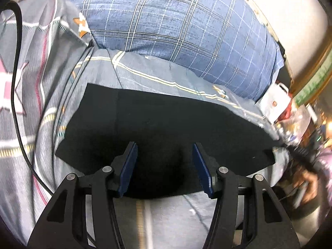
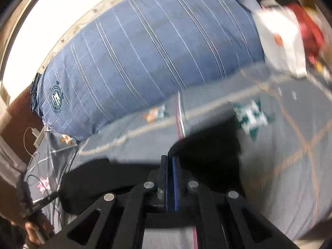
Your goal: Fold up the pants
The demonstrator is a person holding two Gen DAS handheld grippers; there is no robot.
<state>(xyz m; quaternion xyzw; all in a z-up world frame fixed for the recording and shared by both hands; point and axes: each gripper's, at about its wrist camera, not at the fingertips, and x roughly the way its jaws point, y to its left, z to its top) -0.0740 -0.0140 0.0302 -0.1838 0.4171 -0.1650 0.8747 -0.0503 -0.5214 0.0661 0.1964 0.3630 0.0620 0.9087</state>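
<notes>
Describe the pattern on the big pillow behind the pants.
Blue with a white and dark plaid grid on the pillow, clearest in the left wrist view.

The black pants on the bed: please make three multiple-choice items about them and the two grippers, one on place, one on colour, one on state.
1. The pants lie
A. on the patterned bedsheet, before the blue pillow
B. on the pillow
C. on a chair

2. The finger pads are
A. red
B. blue
C. white

3. The left gripper is
A. shut on cloth
B. out of view
C. open above the pants

Key: 1 A, sheet shows around them; 2 B, blue pads; 3 C, fingers apart, while the right gripper is pressed shut.
</notes>
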